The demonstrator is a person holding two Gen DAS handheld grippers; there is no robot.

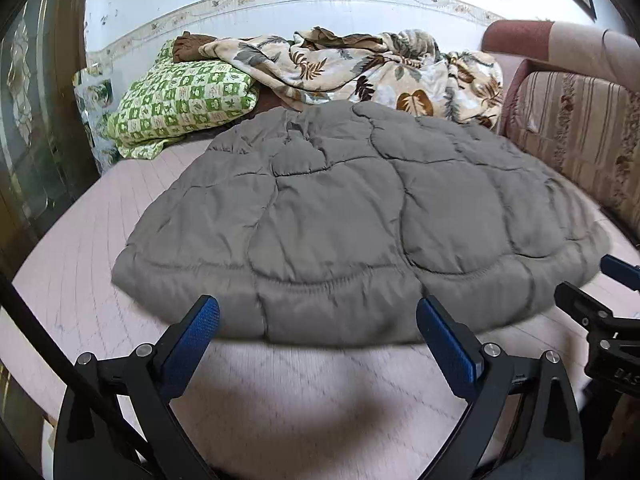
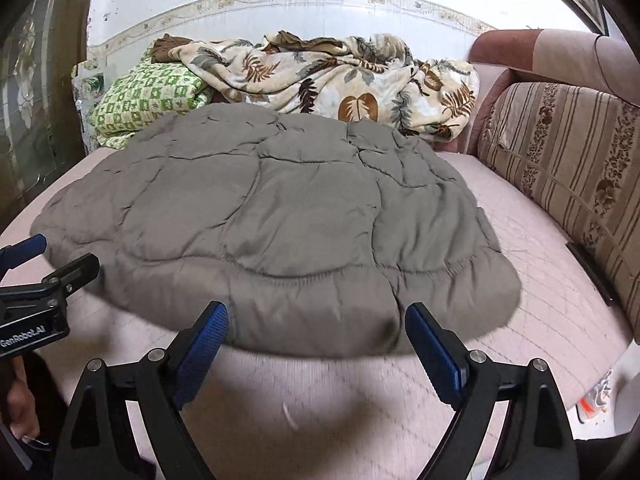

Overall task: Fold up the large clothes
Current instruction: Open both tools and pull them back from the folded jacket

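Note:
A grey quilted garment (image 1: 340, 208) lies spread flat on the pink mattress (image 1: 300, 400); it also shows in the right wrist view (image 2: 272, 220). My left gripper (image 1: 318, 320) is open and empty, its blue-padded fingers just short of the garment's near hem. My right gripper (image 2: 318, 328) is open and empty, also at the near hem, further right. The right gripper shows at the right edge of the left wrist view (image 1: 608, 312). The left gripper shows at the left edge of the right wrist view (image 2: 44, 280).
A green checked pillow (image 1: 184, 104) and a leaf-print blanket (image 1: 360, 68) lie at the bed's far end. A striped sofa back (image 2: 568, 168) runs along the right side. A dark wooden cabinet (image 1: 40, 120) stands at the left.

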